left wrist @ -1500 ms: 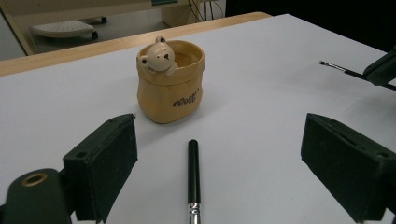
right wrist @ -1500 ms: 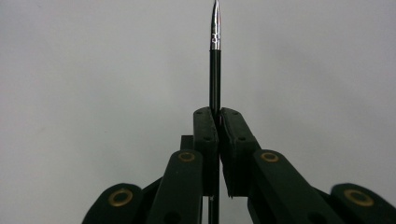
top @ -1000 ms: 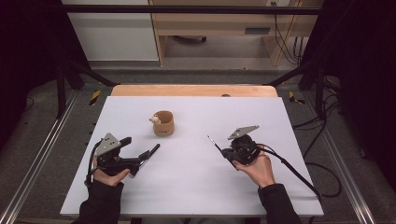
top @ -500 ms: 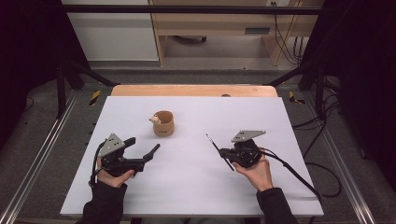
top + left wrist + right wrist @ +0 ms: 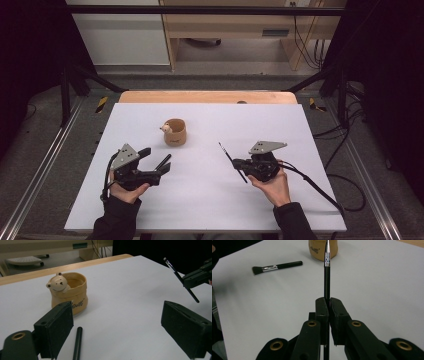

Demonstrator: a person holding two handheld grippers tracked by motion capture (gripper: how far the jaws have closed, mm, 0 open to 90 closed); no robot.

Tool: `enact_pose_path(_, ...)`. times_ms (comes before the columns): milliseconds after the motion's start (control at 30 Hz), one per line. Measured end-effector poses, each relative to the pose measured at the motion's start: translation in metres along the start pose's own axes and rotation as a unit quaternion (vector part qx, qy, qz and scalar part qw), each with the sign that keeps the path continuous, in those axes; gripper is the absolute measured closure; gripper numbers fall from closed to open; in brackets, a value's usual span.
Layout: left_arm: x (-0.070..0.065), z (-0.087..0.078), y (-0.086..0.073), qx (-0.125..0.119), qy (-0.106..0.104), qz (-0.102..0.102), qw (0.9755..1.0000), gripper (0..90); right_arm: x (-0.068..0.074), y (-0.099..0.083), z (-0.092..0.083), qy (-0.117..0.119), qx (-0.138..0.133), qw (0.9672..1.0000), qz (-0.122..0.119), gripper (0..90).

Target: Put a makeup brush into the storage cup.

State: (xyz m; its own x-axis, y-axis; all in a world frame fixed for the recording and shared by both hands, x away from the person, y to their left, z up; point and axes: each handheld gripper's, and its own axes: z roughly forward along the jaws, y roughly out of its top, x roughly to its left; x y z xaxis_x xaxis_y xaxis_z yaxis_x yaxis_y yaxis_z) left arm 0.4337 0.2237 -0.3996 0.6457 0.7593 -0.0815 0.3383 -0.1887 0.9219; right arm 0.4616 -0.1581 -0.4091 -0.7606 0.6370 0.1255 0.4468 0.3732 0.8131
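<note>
Nearest the person's edge of the white tabletop [image 5: 200, 200], two hands in dark sleeves each held a black two-jaw tool. The left gripper [image 5: 161, 167] sat low over the board at the person's left, its jaws standing wide apart with nothing pressed between them; in the left gripper view its two thick black pads [image 5: 56, 327] framed bare table. Between those pads, down on the surface, lay the black handle of a flat-headed make-up brush with a silver ferrule [image 5: 275, 266]; seen from the right gripper view it rested flat on the table, its dark bristle head pointing away from the cup.

At the person's right, the right gripper [image 5: 239, 164] had its jaws pressed together on a slim black pencil-like liner brush with a silver band near its tip [image 5: 231, 160]. In the right gripper view that slim brush [image 5: 327, 277] rose straight out of the pinch of the two pads, its tip running up across the front of the cup. It was lifted clear of the table, slanting up and away from the hand.

Farther out, near the middle of the board and well apart from both tools, stood a small tan round cup with a cream bear figure on its rim [image 5: 174, 132], upright. Beyond it ran the table's pale wooden far edge [image 5: 207, 97].
</note>
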Motion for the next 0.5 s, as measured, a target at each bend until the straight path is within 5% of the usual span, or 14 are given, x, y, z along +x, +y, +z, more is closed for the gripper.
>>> enact_pose_path(500, -0.012, 0.011, 0.016, -0.009, -0.015, 0.012, 0.9998, 10.1, 0.002, 0.0, 0.003, 0.005, -0.036, 0.9993, 0.001, 86.0)
